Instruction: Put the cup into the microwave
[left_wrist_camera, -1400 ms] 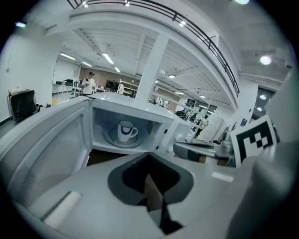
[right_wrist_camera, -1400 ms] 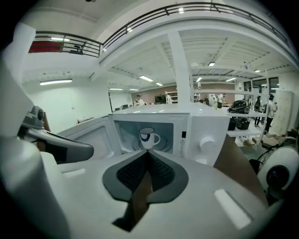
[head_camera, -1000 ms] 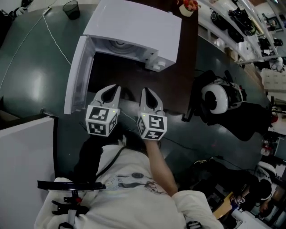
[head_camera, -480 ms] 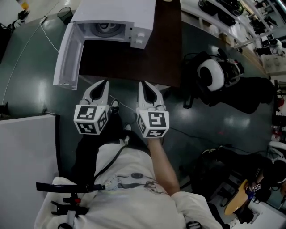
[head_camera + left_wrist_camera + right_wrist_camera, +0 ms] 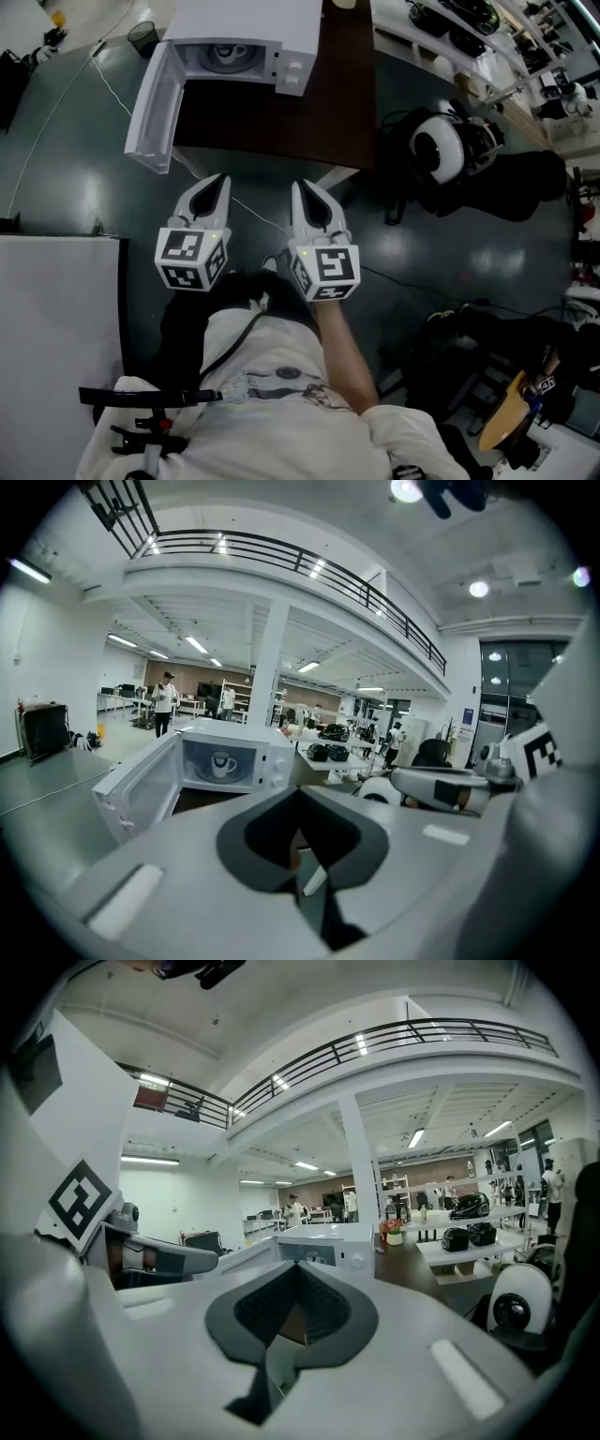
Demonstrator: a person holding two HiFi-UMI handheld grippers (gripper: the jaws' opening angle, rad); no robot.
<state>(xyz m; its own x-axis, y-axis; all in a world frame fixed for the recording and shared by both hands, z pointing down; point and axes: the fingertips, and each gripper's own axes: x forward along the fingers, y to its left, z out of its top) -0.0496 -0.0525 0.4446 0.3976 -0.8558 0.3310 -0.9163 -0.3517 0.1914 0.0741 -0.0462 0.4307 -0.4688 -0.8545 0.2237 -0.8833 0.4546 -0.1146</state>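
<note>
1. left gripper view: cup stands inside the microwave, door open; placement looks done, closing perhaps left.
2. left gripper and right gripper: jaws together, empty, well apart from the microwave.

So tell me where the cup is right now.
In the left gripper view the cup stands inside the open microwave, left of centre, just right of its swung-open door.

cup sits inside the microwave, on the table.
</note>
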